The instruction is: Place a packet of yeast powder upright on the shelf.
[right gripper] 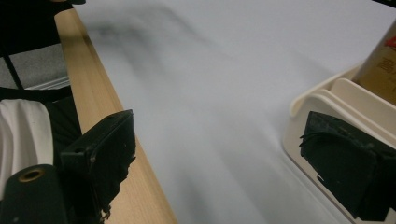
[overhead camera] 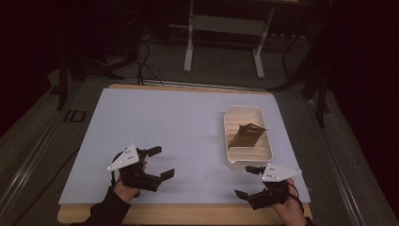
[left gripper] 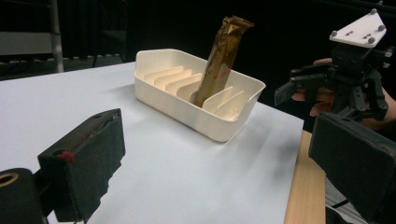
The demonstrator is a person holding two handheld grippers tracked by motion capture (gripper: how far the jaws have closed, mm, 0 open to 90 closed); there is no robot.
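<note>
A cream slotted tray (overhead camera: 233, 117) lies at the right of the white mat, and a brown foil packet (overhead camera: 248, 135) leans in one of its slots. In the left gripper view the tray (left gripper: 187, 112) and the packet (left gripper: 219, 60) stand upright ahead. My left gripper (overhead camera: 160, 163) hovers open at the front left with nothing between its jaws. My right gripper (overhead camera: 248, 181) is open near the front edge, just below the tray's near end. The right gripper view has the tray's corner (right gripper: 322, 100) close to one jaw, and the packet (right gripper: 385, 65) at the far right.
A white mat (overhead camera: 164, 132) covers a wooden table (overhead camera: 188, 214) whose bare front edge is visible. Beyond the table stand a metal desk frame (overhead camera: 225, 28) and cables on a dark floor. The mat's left and centre lie open.
</note>
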